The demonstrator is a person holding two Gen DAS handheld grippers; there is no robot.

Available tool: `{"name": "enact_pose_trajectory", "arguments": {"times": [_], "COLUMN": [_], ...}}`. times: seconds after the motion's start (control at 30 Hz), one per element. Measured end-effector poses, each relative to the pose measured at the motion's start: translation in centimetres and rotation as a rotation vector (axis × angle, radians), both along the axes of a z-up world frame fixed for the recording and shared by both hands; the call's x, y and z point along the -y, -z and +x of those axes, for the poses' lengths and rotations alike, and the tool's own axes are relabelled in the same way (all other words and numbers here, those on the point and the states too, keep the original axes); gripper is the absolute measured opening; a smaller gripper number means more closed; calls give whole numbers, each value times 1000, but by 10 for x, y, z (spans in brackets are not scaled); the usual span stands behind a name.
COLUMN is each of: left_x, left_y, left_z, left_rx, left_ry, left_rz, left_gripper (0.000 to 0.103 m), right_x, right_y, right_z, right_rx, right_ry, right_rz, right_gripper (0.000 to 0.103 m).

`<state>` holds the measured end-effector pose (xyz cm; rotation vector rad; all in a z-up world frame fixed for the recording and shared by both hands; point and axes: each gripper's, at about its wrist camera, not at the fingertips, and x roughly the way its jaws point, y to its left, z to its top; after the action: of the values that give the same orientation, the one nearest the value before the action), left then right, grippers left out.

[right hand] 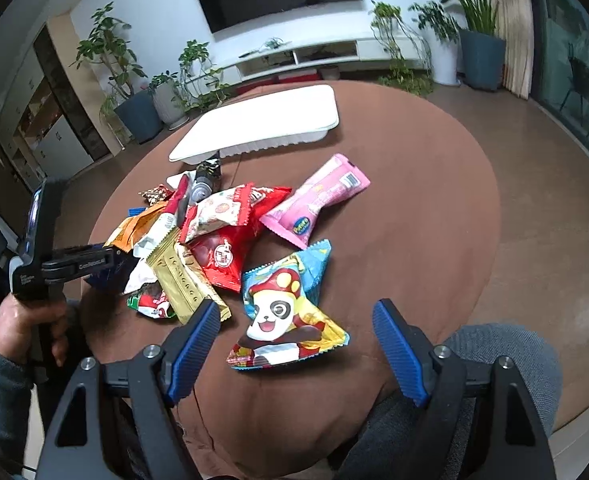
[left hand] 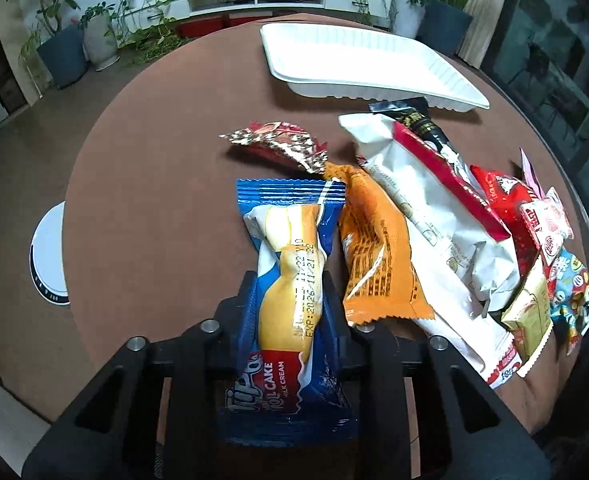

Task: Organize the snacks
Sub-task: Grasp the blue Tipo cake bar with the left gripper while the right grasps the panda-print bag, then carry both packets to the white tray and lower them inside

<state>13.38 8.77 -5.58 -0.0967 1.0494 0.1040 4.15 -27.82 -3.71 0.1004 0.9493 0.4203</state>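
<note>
1. Snacks are lying in a loose heap on the brown counter, and one of them, a blue roll cake packet, is sitting between the fingers of the left gripper.
2. Both black fingers of that gripper are pressing into the packet's sides, pinching it at its waist, so it is closed on the packet.
3. Just to the right of the left gripper an orange packet is lying alongside the roll cake, touching it, with a long white bag resting partly on top of it farther right.
4. Ahead of the left gripper a small brown-and-red wrapper is lying by itself, and beyond that a white tray is sitting at the far side of the counter.
5. The right gripper is hovering with its blue-padded fingers spread wide and nothing held.
6. A panda packet is lying on the counter between and just ahead of those fingers, touched by neither.
7. Ahead of the right gripper and to its left, a gold bar and a red packet are overlapping in the heap.
8. A pink packet is lying farther ahead, just beside the heap.
9. A person's hand is gripping the left gripper's handle at the left edge of the right wrist view.
</note>
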Motion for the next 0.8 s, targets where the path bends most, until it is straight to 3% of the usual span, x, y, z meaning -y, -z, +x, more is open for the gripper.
{"name": "enact_pose_trajectory", "arguments": {"times": [0.47, 0.67, 0.8], "left_x": [7, 12, 15], "left_y": [-6, -5, -3], "left_z": [-42, -45, -45], "left_rx": [32, 33, 38], "left_ry": [16, 29, 32], "left_rz": [-37, -31, -27], "left_gripper": [26, 25, 25], "right_x": [-20, -21, -16], "right_y": [20, 38, 38], "right_z": [26, 33, 34], "right_rx": [-70, -138, -131], "right_ry": [-51, -61, -62], "right_rz": [-27, -20, 5], "right_gripper": [85, 56, 49]}}
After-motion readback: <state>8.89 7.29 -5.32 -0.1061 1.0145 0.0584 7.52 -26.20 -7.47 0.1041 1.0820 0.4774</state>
